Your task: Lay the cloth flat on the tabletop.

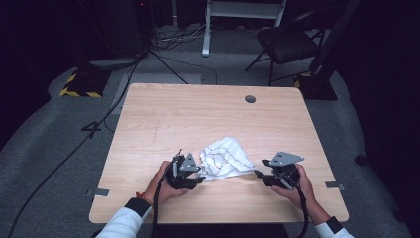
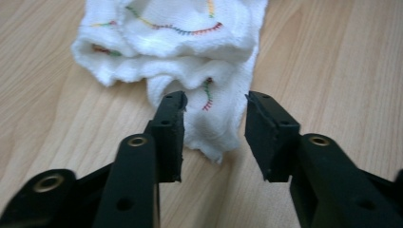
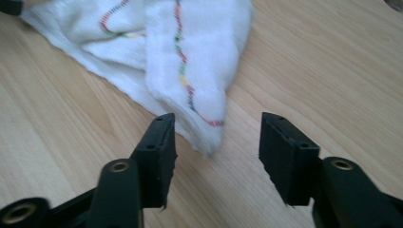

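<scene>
A crumpled white cloth (image 1: 225,157) with coloured stitching lies on the near middle of the wooden table (image 1: 163,114). My left gripper (image 1: 202,173) is at the cloth's left edge, low over the table. In the left gripper view the left gripper (image 2: 216,102) is open, and a hanging corner of the cloth (image 2: 171,42) lies between the jaws without being pinched. My right gripper (image 1: 258,174) is at the cloth's right corner. In the right gripper view the right gripper (image 3: 217,118) is open, and the cloth's (image 3: 199,57) pointed tip reaches just between the jaws, loose.
A round grommet hole (image 1: 250,99) sits near the table's far edge. Grey tape tabs (image 1: 100,192) mark the table's near side edges. Beyond the table stand a black chair (image 1: 287,42) and a white frame, with cables on the floor.
</scene>
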### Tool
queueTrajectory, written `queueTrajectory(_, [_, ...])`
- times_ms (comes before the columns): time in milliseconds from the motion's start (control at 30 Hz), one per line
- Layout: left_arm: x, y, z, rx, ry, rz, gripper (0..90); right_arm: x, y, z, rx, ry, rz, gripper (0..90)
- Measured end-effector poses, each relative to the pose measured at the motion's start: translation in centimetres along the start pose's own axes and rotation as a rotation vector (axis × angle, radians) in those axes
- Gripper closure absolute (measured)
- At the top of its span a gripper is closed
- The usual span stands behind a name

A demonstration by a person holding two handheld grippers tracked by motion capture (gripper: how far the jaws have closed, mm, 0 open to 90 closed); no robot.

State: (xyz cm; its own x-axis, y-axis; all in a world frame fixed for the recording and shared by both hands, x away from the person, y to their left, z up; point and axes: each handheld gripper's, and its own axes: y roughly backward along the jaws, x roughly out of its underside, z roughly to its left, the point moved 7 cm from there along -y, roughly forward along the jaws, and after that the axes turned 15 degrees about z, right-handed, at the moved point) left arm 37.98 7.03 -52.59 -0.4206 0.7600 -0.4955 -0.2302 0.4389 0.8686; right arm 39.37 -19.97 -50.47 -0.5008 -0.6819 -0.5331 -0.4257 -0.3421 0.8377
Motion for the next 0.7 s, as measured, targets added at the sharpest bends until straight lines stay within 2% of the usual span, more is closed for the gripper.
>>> queueTrajectory(67, [0.0, 0.1, 0.1, -0.001, 0.006, -0.008, 52.4, -0.2, 0.0, 0.2, -0.001, 0.012, -0.004, 43.4])
queueTrajectory(100, [-0.1, 0.2, 0.3, -0.011, 0.015, -0.013, 48.6, -0.5, 0.0, 0.5, -0.002, 0.029, -0.012, 42.1])
queueTrajectory(167, [-0.3, 0.1, 0.7, -0.003, 0.039, -0.022, 41.4, -1.6, 0.0, 1.2, 0.014, 0.065, -0.034, 40.2])
queueTrajectory(267, [-0.7, -0.7, 1.4, -0.027, 0.045, 0.003, 37.0, -2.3, -0.4, 1.6, 0.019, 0.090, -0.028, 39.8])
queueTrajectory(333, [-0.9, -1.1, 2.1, -0.011, 0.055, 0.010, 42.8, -3.7, -1.4, 2.2, 0.047, 0.130, -0.022, 39.9])
queueTrajectory(467, [-0.8, -1.4, 2.7, -0.007, 0.052, 0.027, 65.4, -5.3, -3.0, 3.0, 0.043, 0.181, 0.004, 41.9])
queueTrajectory(500, [-0.7, -1.5, 3.0, -0.010, 0.049, 0.035, 65.4, -5.3, -3.0, 3.0, 0.043, 0.181, 0.004, 41.9])
queueTrajectory(533, [-0.6, -1.5, 3.4, -0.024, 0.044, 0.043, 73.4, -5.5, -4.1, 3.1, 0.038, 0.195, 0.042, 44.3])
queueTrajectory(600, [-0.7, -1.6, 3.5, -0.023, 0.029, 0.048, 80.8, -5.4, -5.0, 2.8, 0.064, 0.207, 0.081, 54.9])
queueTrajectory(667, [-0.7, -1.7, 3.5, -0.024, 0.023, 0.051, 86.1, -5.3, -5.2, 2.3, 0.086, 0.190, 0.088, 63.5])
queueTrajectory(700, [-0.7, -2.0, 3.5, -0.033, 0.007, 0.068, 87.7, -5.2, -5.2, 1.9, 0.090, 0.177, 0.086, 70.8])
